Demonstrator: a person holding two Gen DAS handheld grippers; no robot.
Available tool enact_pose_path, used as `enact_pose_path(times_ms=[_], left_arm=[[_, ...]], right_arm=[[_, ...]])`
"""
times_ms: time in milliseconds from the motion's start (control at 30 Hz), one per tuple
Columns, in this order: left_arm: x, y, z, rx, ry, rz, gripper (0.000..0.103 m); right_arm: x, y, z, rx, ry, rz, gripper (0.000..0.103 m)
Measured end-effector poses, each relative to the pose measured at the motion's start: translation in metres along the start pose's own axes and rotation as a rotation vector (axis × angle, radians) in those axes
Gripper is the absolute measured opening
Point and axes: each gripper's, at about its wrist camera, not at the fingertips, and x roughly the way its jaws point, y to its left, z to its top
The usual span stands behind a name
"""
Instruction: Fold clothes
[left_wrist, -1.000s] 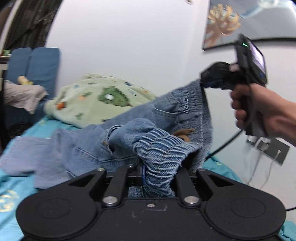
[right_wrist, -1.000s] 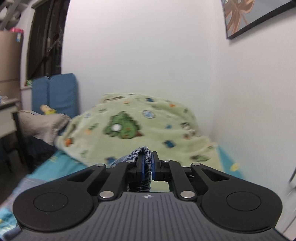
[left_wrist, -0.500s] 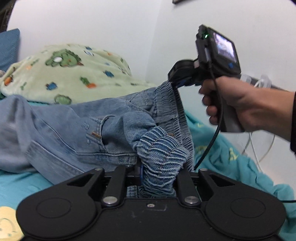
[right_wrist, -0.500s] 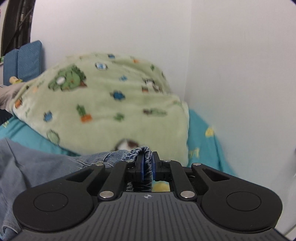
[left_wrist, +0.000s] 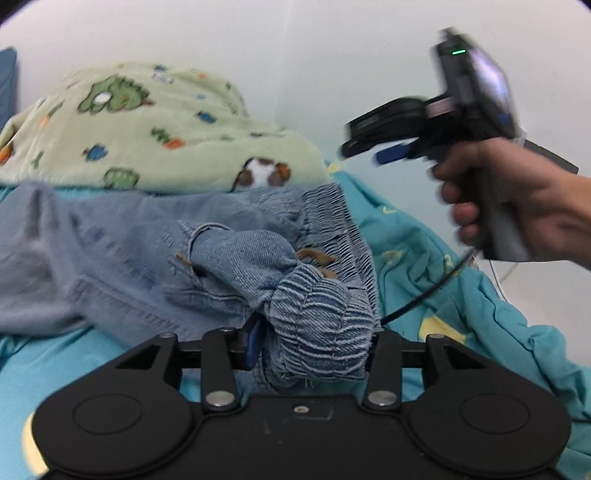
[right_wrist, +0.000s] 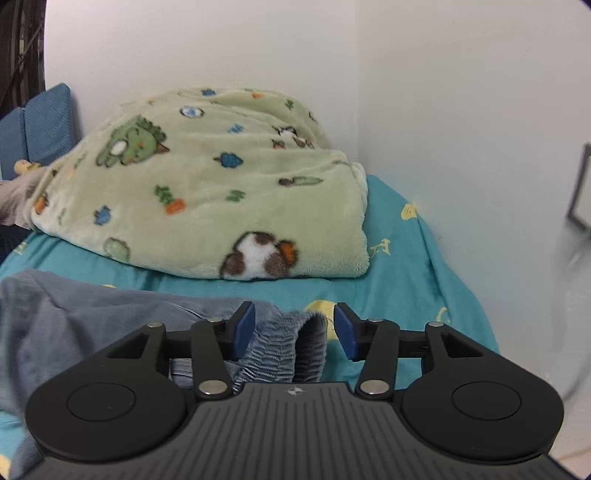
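Spread across the teal bedsheet, in front of both tongs: small denim jeans, legs trailing off to the left. Left tongs parted wide, bunched elastic waistband sitting loose between. Right tongs also wide, waistband edge between but unclamped. Soft, light-looking, floppy denim; likely best taken at the thick, ridged waistband corners. Green fleece blanket heaped beyond.

Faded blue jeans, teal sheet, pale-green cartoon-print blanket.

White walls, teal-sheeted bed, green blanket
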Motion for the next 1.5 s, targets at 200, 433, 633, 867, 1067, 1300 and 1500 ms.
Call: enact_pose_path(times_ms=[200, 433, 633, 867, 1067, 1300, 1500], left_arm=[[-0.018, -0.002, -0.007, 0.015, 0.009, -0.013, 0.068], [-0.045, -0.001, -0.012, 0.032, 0.018, -0.027, 0.072], [-0.091, 0.020, -0.007, 0.052, 0.014, -0.032, 0.072], [-0.144, 0.045, 0.000, 0.075, 0.009, -0.038, 0.072], [-0.196, 0.059, -0.004, 0.066, 0.008, -0.063, 0.072], [-0.242, 0.072, -0.006, 0.048, -0.027, -0.077, 0.072], [-0.257, 0.098, 0.001, 0.048, -0.050, -0.043, 0.073]], right_arm=[[-0.053, 0.017, 0.002, 0.024, -0.043, -0.045, 0.050], [-0.111, 0.045, -0.008, 0.065, -0.094, -0.049, 0.051], [-0.145, 0.068, -0.020, 0.134, -0.113, -0.023, 0.050], [-0.165, 0.095, -0.030, 0.192, -0.119, -0.038, 0.050], [-0.169, 0.122, -0.042, 0.192, -0.124, -0.086, 0.050], [-0.172, 0.148, -0.058, 0.235, -0.136, -0.103, 0.050], [-0.173, 0.152, -0.082, 0.402, -0.117, -0.032, 0.050]])
